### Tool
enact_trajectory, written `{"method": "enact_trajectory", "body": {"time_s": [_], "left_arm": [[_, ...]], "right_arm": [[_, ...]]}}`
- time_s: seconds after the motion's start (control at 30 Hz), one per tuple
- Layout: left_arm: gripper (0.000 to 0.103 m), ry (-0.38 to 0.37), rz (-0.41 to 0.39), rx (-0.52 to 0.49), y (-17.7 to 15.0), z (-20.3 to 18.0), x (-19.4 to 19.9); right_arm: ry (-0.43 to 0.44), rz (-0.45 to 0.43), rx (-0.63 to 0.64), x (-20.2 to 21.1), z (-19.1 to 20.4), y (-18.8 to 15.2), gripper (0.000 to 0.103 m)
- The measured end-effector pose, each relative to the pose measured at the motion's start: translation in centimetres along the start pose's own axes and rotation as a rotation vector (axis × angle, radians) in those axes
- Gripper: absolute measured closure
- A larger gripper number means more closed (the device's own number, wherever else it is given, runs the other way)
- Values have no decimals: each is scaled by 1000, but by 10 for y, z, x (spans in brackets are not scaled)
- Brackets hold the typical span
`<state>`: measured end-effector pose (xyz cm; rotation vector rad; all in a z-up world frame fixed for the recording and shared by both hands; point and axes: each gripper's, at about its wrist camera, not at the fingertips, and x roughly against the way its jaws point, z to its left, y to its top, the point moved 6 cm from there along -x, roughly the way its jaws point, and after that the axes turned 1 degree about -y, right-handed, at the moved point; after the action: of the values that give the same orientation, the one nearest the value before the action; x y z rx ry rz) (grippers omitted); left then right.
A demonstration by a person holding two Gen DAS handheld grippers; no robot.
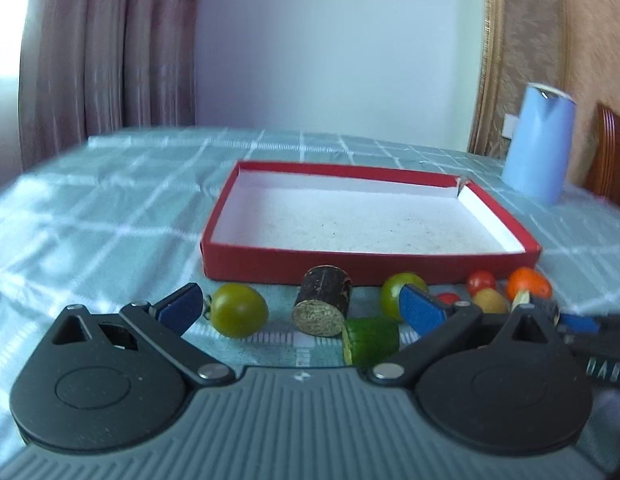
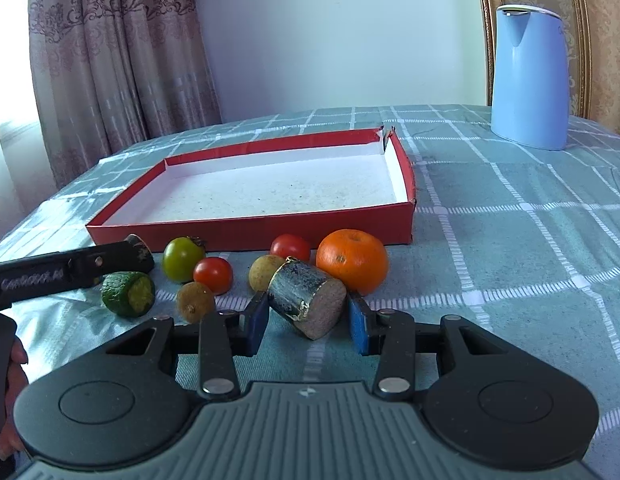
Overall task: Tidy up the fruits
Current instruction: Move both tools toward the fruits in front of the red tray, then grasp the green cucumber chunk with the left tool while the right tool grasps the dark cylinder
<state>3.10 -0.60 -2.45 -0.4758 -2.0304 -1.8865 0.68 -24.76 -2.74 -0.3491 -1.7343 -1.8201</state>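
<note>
right gripper [image 2: 308,322] straddles a dark sugarcane stub [image 2: 306,304] in front of the red box [image 2: 250,228]. left blue pad looks to touch the stub, right pad sits just beside it, so a firm clamp isn't confirmed. left gripper [image 1: 302,308] has its jaws spread wide, nothing between the pads, over the fruit row before the box: green tomato [image 1: 239,316], second cane stub [image 1: 322,304], cucumber piece [image 1: 370,340]. orange [image 2: 352,260] touches the box front. box tray holds nothing. blue kettle [image 2: 530,76] behind the box.
</note>
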Motion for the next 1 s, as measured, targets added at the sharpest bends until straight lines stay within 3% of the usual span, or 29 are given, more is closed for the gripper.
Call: {"method": "enact_trajectory", "body": {"time_s": [0.2, 0.4, 0.43, 0.47, 0.6, 0.7, 0.77, 0.87, 1.0], "left_arm": [[0, 68, -7, -223, -12, -31, 5], [0, 52, 78, -199, -17, -31, -6], [3, 49, 95, -191, -17, -28, -8], [14, 38, 106, -170, -17, -25, -9], [22, 18, 103, -138, -16, -20, -7], [43, -2, 95, -164, -18, -24, -3], [65, -44, 104, -178, -20, -30, -3], [76, -72, 100, -192, -22, -36, -4], [78, -84, 87, -198, -23, -38, -3]], "right_arm": [[2, -11, 0, 6, -4, -2, 62], [-2, -13, 11, 6, -2, -3, 62], [-1, -12, 11, 6, -2, -3, 62], [0, -13, 10, 6, -2, -4, 62], [2, -11, 11, 6, -2, -4, 62], [2, -11, 14, 6, -3, -4, 62], [1, -10, 15, 6, -2, -4, 62], [-1, -11, 18, 6, -2, -4, 62], [-1, -12, 21, 6, -2, -5, 62]]}}
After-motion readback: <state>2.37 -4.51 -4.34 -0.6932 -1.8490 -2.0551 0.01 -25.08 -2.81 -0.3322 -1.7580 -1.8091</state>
